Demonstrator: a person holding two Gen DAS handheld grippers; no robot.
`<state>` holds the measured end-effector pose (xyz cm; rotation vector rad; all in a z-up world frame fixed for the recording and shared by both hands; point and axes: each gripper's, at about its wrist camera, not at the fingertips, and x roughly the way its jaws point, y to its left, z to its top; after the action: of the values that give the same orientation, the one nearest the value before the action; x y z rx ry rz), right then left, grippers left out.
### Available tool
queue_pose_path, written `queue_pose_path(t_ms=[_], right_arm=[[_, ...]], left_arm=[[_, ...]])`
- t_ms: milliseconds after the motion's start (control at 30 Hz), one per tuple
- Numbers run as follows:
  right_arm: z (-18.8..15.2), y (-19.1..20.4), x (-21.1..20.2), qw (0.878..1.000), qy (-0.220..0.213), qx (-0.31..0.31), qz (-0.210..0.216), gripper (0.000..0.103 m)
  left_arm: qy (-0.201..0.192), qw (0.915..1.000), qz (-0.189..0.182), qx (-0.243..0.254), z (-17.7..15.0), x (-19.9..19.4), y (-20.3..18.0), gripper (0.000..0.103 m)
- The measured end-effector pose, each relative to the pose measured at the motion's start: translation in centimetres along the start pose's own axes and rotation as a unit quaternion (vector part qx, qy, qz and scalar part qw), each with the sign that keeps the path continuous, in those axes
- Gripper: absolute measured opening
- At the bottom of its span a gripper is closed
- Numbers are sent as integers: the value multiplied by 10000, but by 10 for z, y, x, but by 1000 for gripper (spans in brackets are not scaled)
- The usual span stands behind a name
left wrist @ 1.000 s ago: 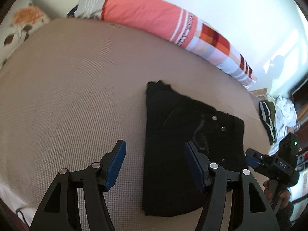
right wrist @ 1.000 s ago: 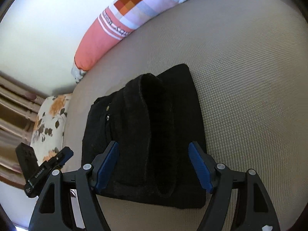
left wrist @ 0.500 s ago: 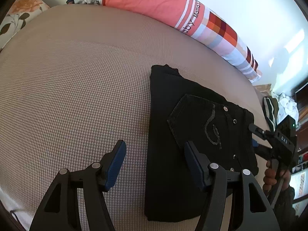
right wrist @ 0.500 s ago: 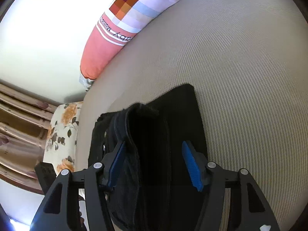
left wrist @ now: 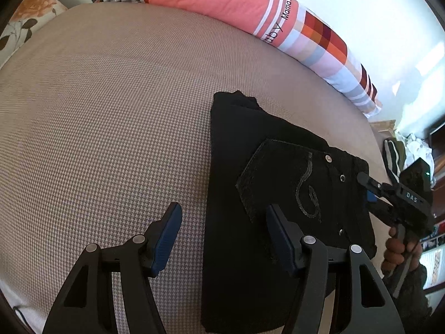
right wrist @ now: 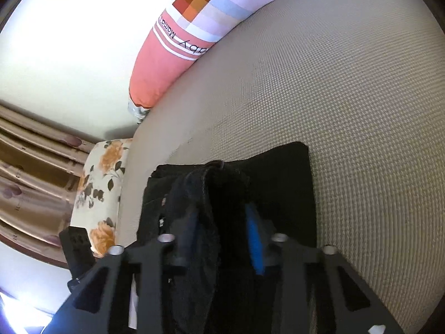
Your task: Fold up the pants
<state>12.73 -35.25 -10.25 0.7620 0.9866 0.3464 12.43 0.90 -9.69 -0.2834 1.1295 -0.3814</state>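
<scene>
Black pants lie folded in a flat rectangle on the beige bed, back pocket with stitched swirl facing up. My left gripper is open and empty, hovering over the pants' left edge. My right gripper shows at the pants' right edge, held by a hand. In the right wrist view, my right gripper has its blue pads closing around a raised fold of the pants, with cloth between the pads.
A long pink and checked bolster pillow lies along the wall behind the bed. A floral pillow sits at one end. A pile of clothes lies off the bed's far right side.
My right gripper moved forward and down onto the pants' edge and its jaws narrowed around a fold of cloth. The left gripper came closer to the pants and stayed open.
</scene>
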Motion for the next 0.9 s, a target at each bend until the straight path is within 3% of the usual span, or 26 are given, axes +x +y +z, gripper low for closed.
queue_pose_path(t_ms=[133, 233, 400, 533, 667, 900], right_arm=[[-6, 22, -21, 9996, -238, -77, -123, 10], [-9, 32, -41, 9988, -497, 19, 27, 9], [-13, 6, -59, 9949, -858, 487, -227, 5], [-20, -25, -50, 9923, -730, 804, -600, 5], [-21, -9, -36, 9922, -556, 412, -1034, 13], [-43, 15, -45, 9911, -144, 142, -1318, 14]], left_arm=[[-66, 9999, 59, 139, 2, -1, -8, 64], [-194, 9993, 63, 323, 6, -5, -19, 64], [-327, 9970, -27, 700, 11, -8, -36, 64], [-190, 9968, 41, 773, 14, 3, -43, 64], [85, 9965, 228, 801, 14, 23, -45, 64], [127, 9958, 175, 887, 2, 19, -50, 65]])
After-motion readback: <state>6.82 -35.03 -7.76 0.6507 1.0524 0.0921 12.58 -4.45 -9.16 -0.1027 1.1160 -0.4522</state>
